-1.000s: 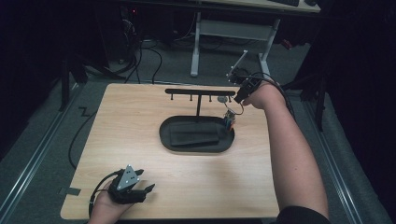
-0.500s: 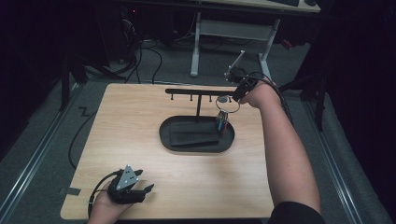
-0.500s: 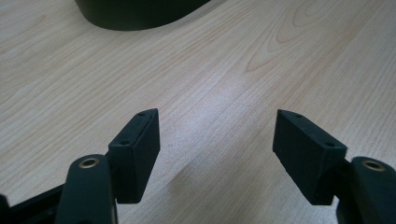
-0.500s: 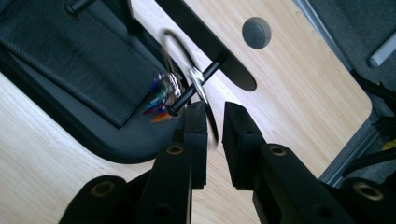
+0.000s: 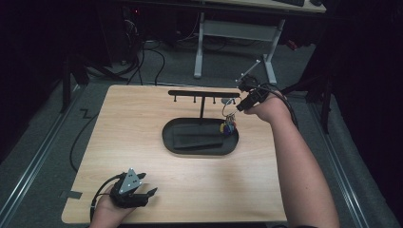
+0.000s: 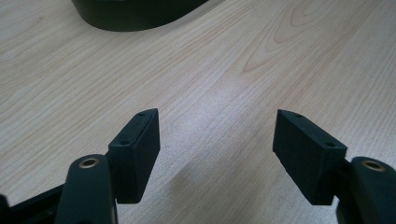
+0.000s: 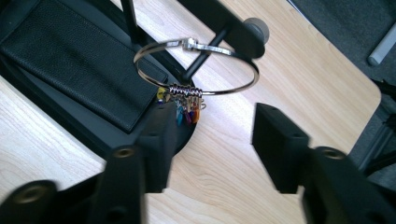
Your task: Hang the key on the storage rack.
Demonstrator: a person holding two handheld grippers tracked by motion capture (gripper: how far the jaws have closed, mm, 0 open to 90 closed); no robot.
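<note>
A metal ring (image 7: 243,86) strung with several small coloured charms (image 7: 187,109) hangs from the right-end peg of a black rack (image 5: 204,93). The rack stands in an oval black tray (image 5: 166,137). My right gripper (image 7: 212,126) sits just behind the ring. Its jaws have just been opening and touch nothing, so the ring (image 5: 228,108) hangs free in front of them. In the high view the right gripper (image 5: 240,105) is at the rack's right end. My left gripper (image 5: 142,194) rests open and empty near the table's front edge, with bare wood under it (image 6: 215,126).
A flat black wallet (image 5: 197,141) lies in the tray under the rack. The rack's other pegs are bare. Beyond the table's far edge are a white desk frame (image 5: 199,47) and floor cables.
The right gripper carried the ring a little left and down to the end peg, then opened. The ring now hangs from the rack instead of the jaws. The left gripper stayed still.
</note>
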